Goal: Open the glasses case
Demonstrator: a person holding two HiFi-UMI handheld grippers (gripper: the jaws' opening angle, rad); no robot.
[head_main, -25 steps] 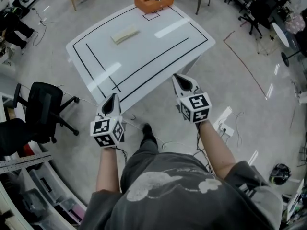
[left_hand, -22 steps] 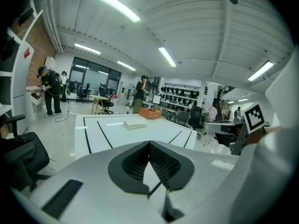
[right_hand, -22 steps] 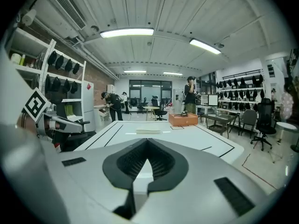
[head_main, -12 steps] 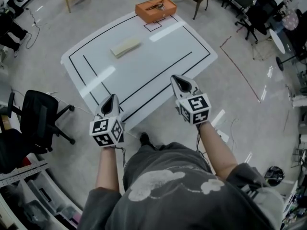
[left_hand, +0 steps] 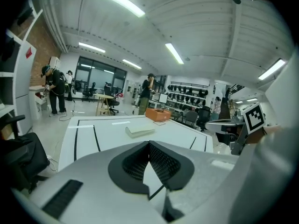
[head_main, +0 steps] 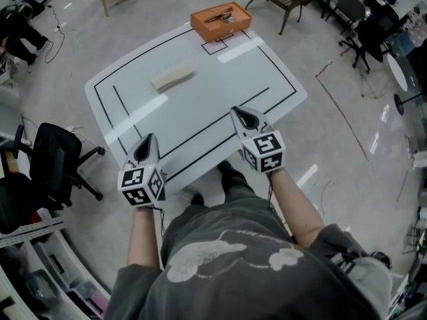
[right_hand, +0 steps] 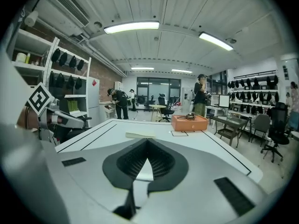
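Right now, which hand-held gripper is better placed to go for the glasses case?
Left, narrowly. The glasses case lies on the left half of the table, roughly ahead of the left hand-held gripper; the right hand-held gripper would have to reach across. Both are shut and empty.
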